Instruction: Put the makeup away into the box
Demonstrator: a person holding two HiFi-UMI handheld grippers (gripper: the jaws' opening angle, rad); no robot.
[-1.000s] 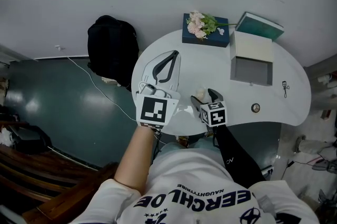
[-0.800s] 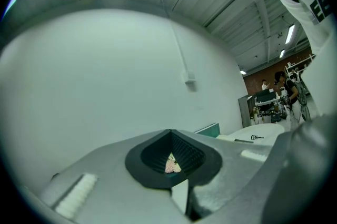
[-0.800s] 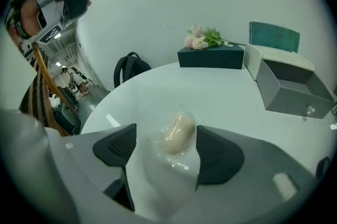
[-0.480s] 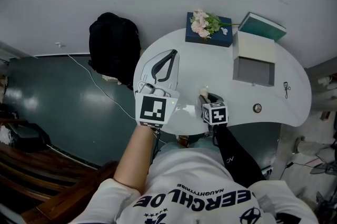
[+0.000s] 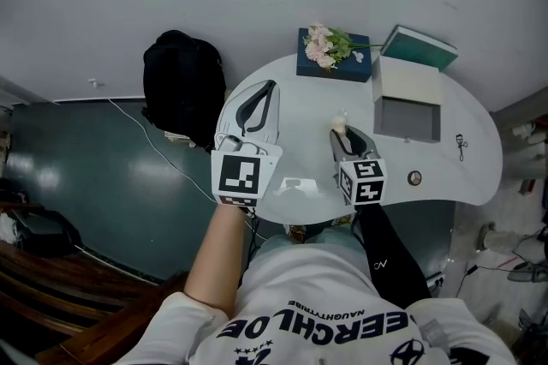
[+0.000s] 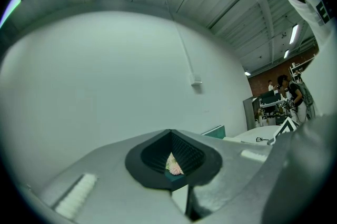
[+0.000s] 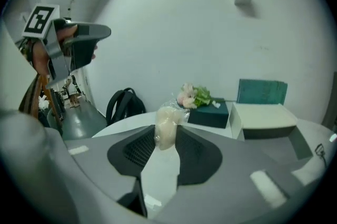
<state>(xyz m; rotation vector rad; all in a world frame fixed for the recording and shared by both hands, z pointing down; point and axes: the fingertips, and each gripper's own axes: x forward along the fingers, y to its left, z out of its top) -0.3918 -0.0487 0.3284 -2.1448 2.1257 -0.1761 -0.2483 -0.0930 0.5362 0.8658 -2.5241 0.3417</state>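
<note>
My right gripper [image 5: 340, 133] is shut on a beige makeup sponge [image 5: 339, 124] in clear wrap, held above the white table [image 5: 300, 110] near its middle. In the right gripper view the sponge [image 7: 165, 132] stands upright between the dark pads [image 7: 197, 157]. The open grey box [image 5: 382, 116] lies to the right of it, its cream lid [image 5: 409, 77] folded back. My left gripper [image 5: 271, 86] hovers over the table's left part, jaws shut with nothing in them; its tips [image 6: 169, 132] meet.
A navy box with pink flowers [image 5: 332, 53] and a teal book [image 5: 419, 46] sit at the table's far edge. A small round compact [image 5: 414, 177] and an eyelash curler [image 5: 462, 145] lie on the right. A black backpack [image 5: 183, 85] stands on the floor at left.
The right gripper has lifted the sponge off the table's near edge and carried it farther in. The left gripper has moved a little forward.
</note>
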